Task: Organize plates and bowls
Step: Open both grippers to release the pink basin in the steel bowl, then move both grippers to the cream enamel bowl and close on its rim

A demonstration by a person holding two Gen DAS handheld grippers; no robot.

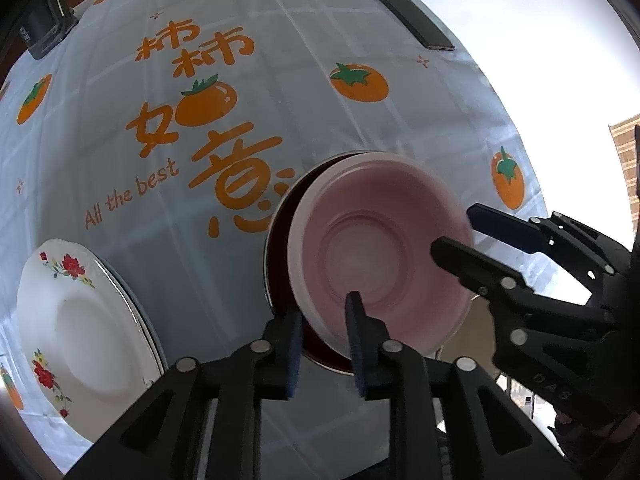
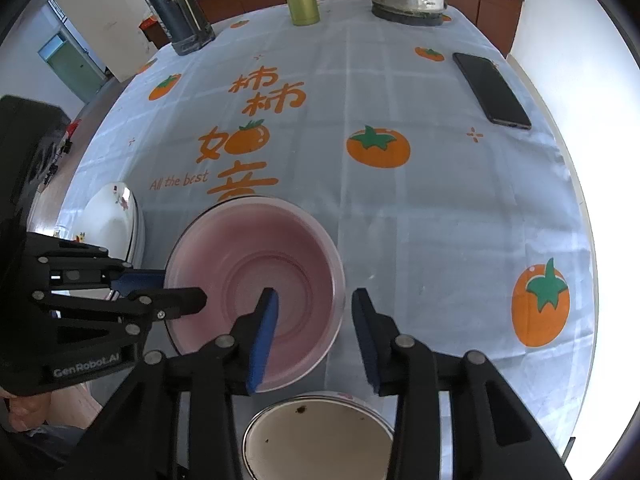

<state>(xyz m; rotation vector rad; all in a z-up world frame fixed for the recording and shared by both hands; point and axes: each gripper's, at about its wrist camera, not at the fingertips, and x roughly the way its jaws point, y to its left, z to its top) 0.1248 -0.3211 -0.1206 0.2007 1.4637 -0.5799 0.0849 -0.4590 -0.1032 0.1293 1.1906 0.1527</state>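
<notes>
Orange lettering on the pale tablecloth (image 2: pixel 360 208) reads "All the best" beside large Chinese characters and printed persimmons, and the body of the left claw (image 2: pixel 160 290) carries "GenRobot.AI" in the right wrist view. The right claw's (image 2: pixel 314 320) body shows "DAS" in the left wrist view. A pink bowl (image 2: pixel 256 280) sits nested in a dark red bowl (image 1: pixel 280 248) near the middle of the table. Both claws straddle its rim with their jaws parted, the left one's (image 1: pixel 324 336) more narrowly, and blur makes it hard to say whether any pad touches the rim. A white flowered plate (image 1: pixel 80 320) lies to the left, well apart, and a white bowl (image 2: pixel 320 436) stands just below the pink one.
</notes>
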